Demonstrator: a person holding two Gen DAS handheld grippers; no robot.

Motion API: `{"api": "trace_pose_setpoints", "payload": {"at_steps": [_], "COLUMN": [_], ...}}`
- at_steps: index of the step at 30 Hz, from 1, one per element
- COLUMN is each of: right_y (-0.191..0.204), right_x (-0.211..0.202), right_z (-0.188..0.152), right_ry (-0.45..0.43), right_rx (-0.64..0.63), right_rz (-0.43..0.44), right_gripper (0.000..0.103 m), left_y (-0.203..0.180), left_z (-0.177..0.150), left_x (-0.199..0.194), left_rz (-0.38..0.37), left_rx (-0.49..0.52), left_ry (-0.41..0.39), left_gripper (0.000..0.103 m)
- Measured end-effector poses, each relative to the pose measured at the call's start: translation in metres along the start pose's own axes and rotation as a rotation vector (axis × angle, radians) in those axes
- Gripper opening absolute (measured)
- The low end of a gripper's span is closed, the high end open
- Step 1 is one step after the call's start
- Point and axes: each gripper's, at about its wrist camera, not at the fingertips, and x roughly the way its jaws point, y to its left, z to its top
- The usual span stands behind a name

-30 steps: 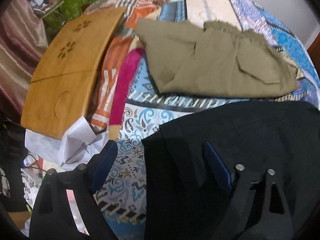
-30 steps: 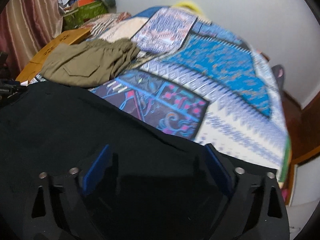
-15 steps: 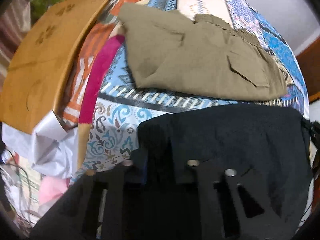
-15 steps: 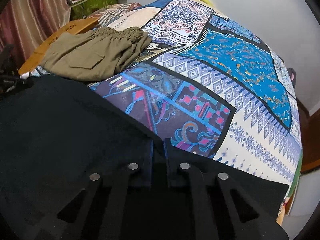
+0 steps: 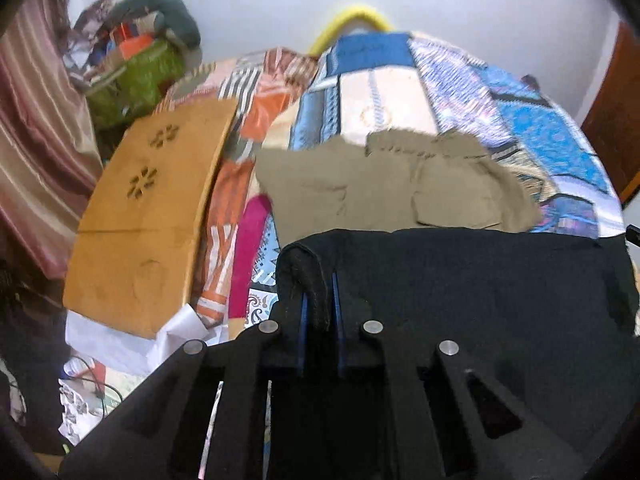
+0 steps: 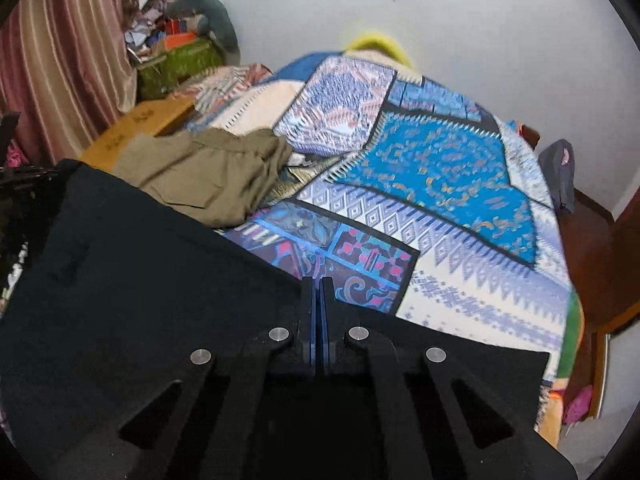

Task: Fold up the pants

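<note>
Patchwork bedding [image 6: 436, 168] covers the bed where the work is going on, and the black pants [image 5: 480, 280] lie across its near edge, filling the lower part of both views. A second ago both tools stood spread over the flat cloth; now each has clamped down and the near edge of the pants is coming up off the bed. The left gripper [image 5: 319, 300] is closing the last little way, with a thick rolled hem of the pants bunched between its blue pads, which already press on it. The right gripper [image 6: 317, 300] has its pads pressed together on a thin edge of the same garment. With two corners caught and rising, the fold looks to be just starting: the lifted edge would next be carried away over the rest of the cloth. Beyond the black cloth a pair of olive pants [image 6: 208, 176] lies on the bedding, and a wooden board [image 5: 148, 216] sits to the left.
</note>
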Motion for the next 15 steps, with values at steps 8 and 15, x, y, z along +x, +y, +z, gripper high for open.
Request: {"api": "trace_pose_setpoints", "payload": {"at_steps": [8,15], "right_y": [0.017,0.024], "right_x": [-0.017,0.026], "right_z": [-0.010,-0.015], "right_ry": [0.027,0.082], "right_rx": [-0.076,-0.142], "right_rz": [-0.023,-0.035], "right_gripper": [0.035,0.051], "left_y": [-0.010,-0.015], "left_z": [-0.010,-0.014], "left_x": [-0.040,-0.032], "left_rz": [-0.001,0.012], "left_rx": [0.019,0.030], "left_ry": [-0.045,-0.046], "left_gripper": [0.010,0.010]}}
